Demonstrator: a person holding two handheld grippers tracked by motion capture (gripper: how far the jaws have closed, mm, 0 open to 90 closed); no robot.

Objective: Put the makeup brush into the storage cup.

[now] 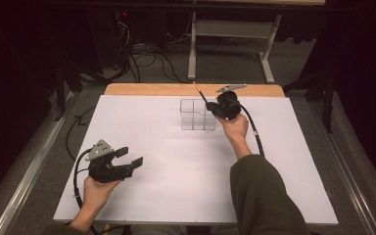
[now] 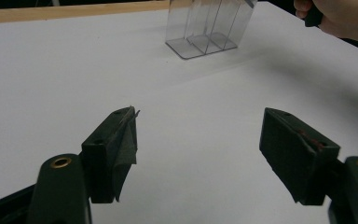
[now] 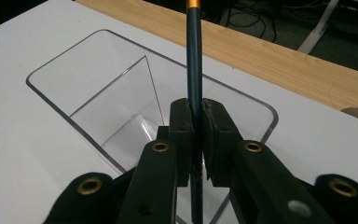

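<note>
Looking across the white table (image 1: pixel 186 161), we find the clear divided organizer (image 1: pixel 198 115) standing in the upper middle of the high view, its compartments open upward. Our right gripper (image 1: pixel 210 106) sits at that box's right edge, jaws pressed together on a thin dark pen with an orange band (image 3: pixel 194 56); in the right gripper view the pen's long axis runs straight up the frame's centre, its lower end dipping below the jaws toward the compartment beneath. So, as we judge it, the coming move turns on lowering the pen along its own length. Our right hand (image 1: pixel 235 128) reaches forward, forearm stretched. Our left gripper (image 1: pixel 132 157) rests at lower left, jaws wide apart, empty, well apart from the box.
</note>
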